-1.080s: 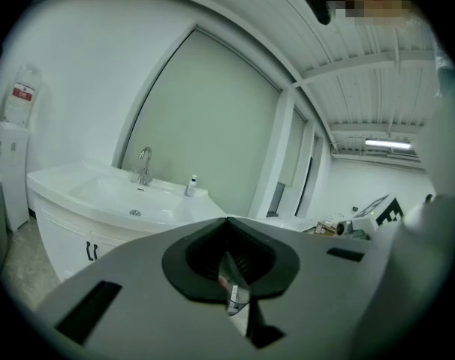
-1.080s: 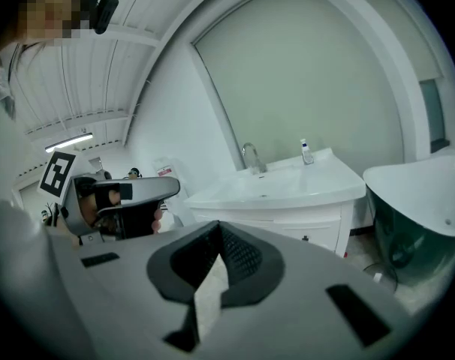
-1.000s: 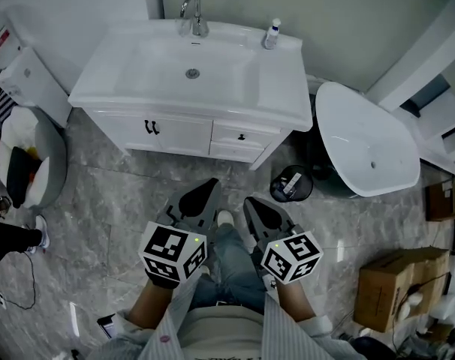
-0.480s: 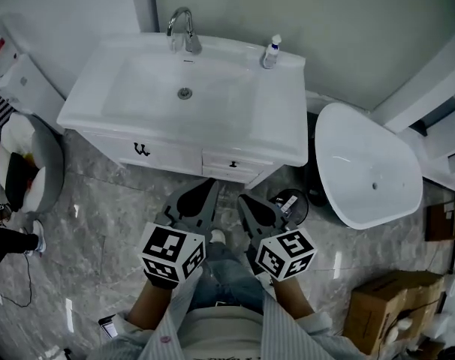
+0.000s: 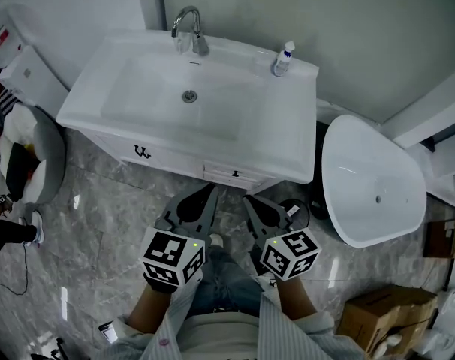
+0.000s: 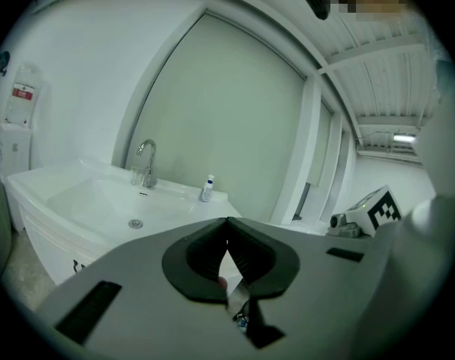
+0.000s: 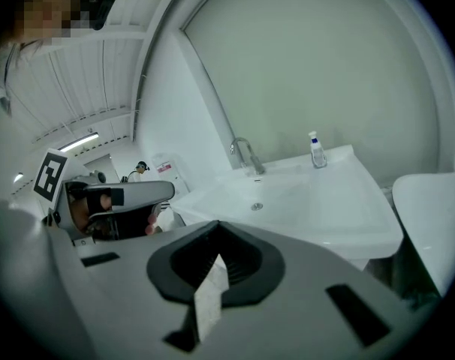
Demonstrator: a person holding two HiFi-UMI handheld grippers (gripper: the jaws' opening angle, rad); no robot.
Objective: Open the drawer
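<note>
Facing the white wooden vanity cabinet (image 5: 167, 158), the left gripper (image 5: 205, 195) and the right gripper (image 5: 251, 202) are being held side by side above the grey marbled floor (image 5: 100, 231). Each has its jaws pressed together on nothing. The task's thing, a small white drawer front (image 5: 226, 177), is being shown in the head view just under the right part of the white ceramic basin (image 5: 280, 126). It lies to the right of the cabinet doors, near the right gripper's tips but apart from them. A small dark knob (image 5: 236, 173) is being carried at its middle, and this is being judged the place for a grip, since the front looks rigid and smooth and offers no other purchase. The knob is being reckoned tiny and perhaps slippery, so opened jaws and a square, firm pinch are being called for. A light, straight slide is being expected, answered by a level pull toward the person.
</note>
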